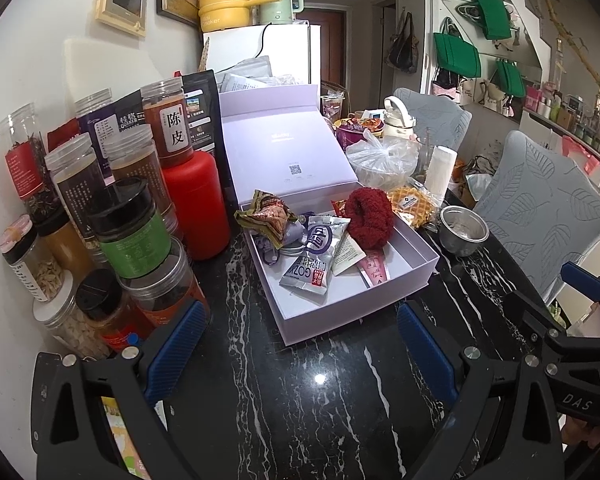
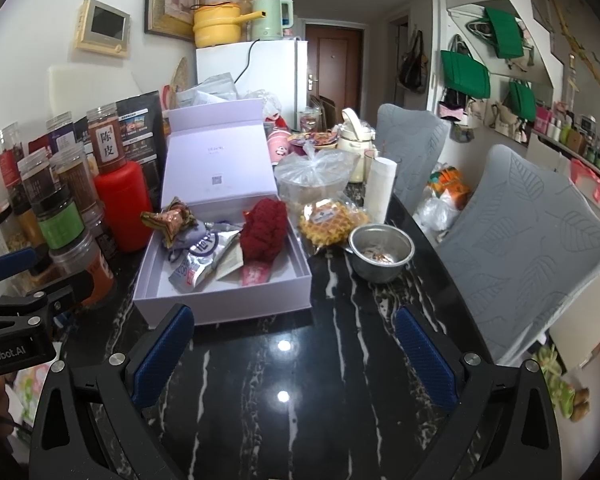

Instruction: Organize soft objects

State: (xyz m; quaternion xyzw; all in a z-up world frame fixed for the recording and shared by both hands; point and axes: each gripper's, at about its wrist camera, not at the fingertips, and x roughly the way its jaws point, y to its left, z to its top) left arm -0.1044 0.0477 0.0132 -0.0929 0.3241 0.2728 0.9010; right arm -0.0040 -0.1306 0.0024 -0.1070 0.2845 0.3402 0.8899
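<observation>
Jaws, left gripper [image 1: 302, 354]: apart, nothing between them, low over the black marble counter [image 1: 300, 400], aimed at the box front.
Jaws, right gripper [image 2: 296, 354]: apart too, empty, over bare counter just right of the box's near corner.
Cross-view: right gripper's blue tip shows at the right edge of the left cam; left gripper's body shows at the left edge of the right cam.
Box: lavender gift box [image 1: 332, 304], lid [image 1: 284, 144] hinged up at the back, tray open twd the cams.
Red scrunchie [image 1: 369, 218]: fluffy, dark red, inside the box at the back-right, leaning on the right wall, partly over the packets.
Snack packets: silver packet w/ purple logo [image 1: 314, 260] mid-tray; pink sachet [image 1: 374, 266] to its right on the tray floor; crumpled brown-gold wrapper [image 1: 266, 216] at the back-left corner, hanging over the rim.
Waffle pack [image 2: 332, 220]: outside the box, just beside its right wall, on the counter.
Steel bowl [image 2: 381, 254]: right of the waffle, near it; small bits inside, can't tell what.
Left of box: red bottle [image 1: 198, 204] touching or nearly touching the box side; cluster of clear jars [image 1: 136, 232] w/ dried goods stacked beyond it.
Behind: tied plastic bag [image 2: 314, 174], white paper roll [image 2: 380, 188] upright.
Right side: two grey leaf-print chairs [image 2: 528, 248] at the counter edge.
</observation>
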